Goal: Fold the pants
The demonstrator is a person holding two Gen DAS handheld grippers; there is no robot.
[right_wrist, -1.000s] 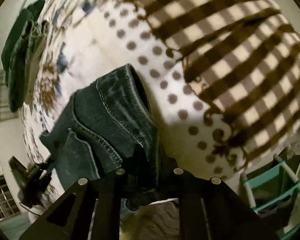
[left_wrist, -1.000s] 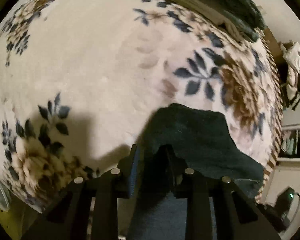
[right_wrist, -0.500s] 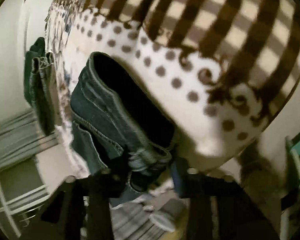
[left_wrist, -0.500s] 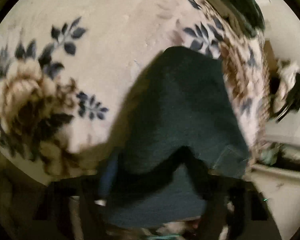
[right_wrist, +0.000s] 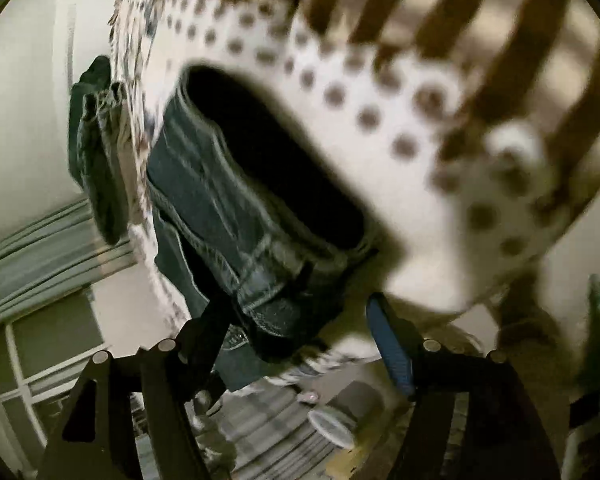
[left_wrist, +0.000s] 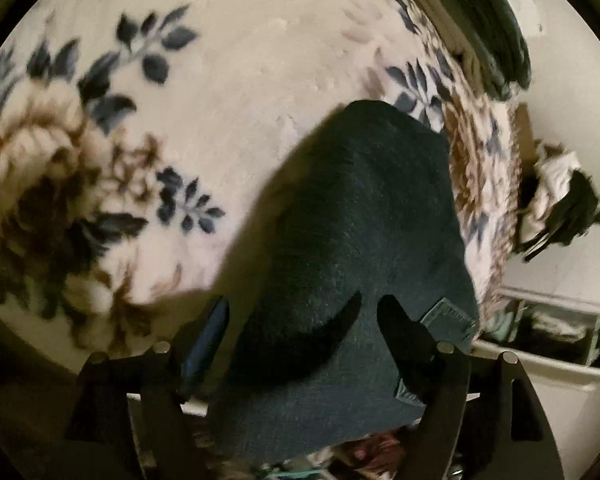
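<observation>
The dark denim pants lie folded on the floral blanket, near its edge. My left gripper is open, its fingers spread on either side of the near end of the pants, which lies between them ungripped. In the right wrist view the waistband end of the pants gapes open on the dotted blanket. My right gripper is open, its fingers apart around the waistband corner.
A stack of folded dark clothes lies at the far edge of the bed, also in the right wrist view. A white shelf unit stands beside the bed. A round white item lies on the floor below.
Both grippers were shut on the pants one second ago. Both have opened and let go. Both have drawn back toward the bed's edge, and the pants now rest on the blanket.
</observation>
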